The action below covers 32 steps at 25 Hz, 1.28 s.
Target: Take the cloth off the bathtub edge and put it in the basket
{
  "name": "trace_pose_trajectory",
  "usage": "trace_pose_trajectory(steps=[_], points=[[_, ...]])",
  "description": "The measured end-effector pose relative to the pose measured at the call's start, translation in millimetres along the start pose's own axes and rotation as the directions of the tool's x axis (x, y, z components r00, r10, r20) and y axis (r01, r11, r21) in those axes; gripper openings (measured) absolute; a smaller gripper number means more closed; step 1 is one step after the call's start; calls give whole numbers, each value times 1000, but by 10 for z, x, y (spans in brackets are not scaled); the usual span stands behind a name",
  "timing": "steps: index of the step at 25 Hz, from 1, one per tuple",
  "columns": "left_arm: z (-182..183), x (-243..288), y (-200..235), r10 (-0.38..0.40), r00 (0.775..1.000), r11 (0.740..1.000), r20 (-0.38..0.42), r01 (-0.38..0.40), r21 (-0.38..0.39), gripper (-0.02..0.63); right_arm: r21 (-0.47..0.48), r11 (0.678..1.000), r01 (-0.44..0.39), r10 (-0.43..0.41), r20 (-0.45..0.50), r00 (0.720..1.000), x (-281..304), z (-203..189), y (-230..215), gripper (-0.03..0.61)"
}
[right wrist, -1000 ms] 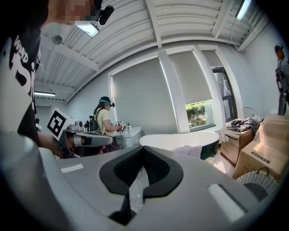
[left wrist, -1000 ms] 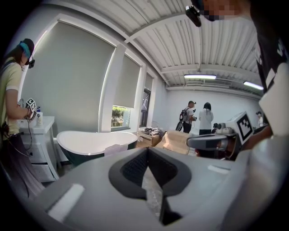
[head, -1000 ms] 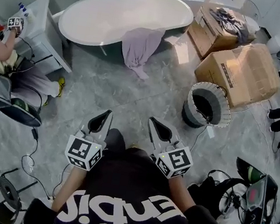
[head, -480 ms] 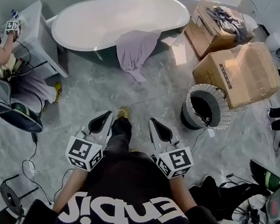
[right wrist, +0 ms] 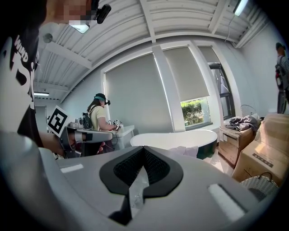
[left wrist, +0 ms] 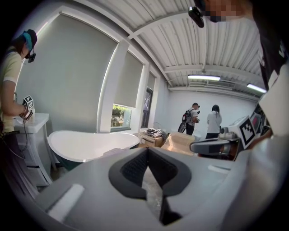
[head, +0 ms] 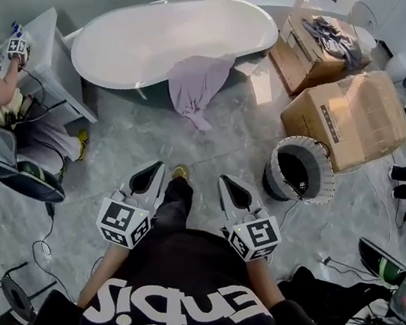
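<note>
The approach comes first, and nothing is picked up yet. The cloth hangs over the near rim of the bathtub, far ahead, and the basket stands on the floor to the right. The left hand-held gripper and the right hand-held gripper are both pressed together and empty. Next I'd expect a step closer, then one pair of jaws spreading over the cloth.
</note>
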<state>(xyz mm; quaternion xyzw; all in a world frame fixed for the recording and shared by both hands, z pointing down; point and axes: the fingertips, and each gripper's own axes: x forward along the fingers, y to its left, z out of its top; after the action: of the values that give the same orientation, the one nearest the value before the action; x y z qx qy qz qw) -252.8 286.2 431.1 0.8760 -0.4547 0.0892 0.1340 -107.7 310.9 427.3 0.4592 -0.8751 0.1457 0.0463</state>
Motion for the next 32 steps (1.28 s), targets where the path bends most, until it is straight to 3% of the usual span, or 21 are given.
trace_pose_trajectory(steps=[8,19,32], points=[[369,477,579,9,1000,1000,16,-9,-4,-3,-38,999,-35,35,6,999,711,385,-198,9],[694,1303,1148,-69,998,997,5,69,-18,-3,-53,998,21,-24,-54,998,1419,682,-659,9],[986,1988,1713,-116,993,990,8,116,-78,-3,-67,996,65,-68,-46,997,2155,1019,-1146,9]])
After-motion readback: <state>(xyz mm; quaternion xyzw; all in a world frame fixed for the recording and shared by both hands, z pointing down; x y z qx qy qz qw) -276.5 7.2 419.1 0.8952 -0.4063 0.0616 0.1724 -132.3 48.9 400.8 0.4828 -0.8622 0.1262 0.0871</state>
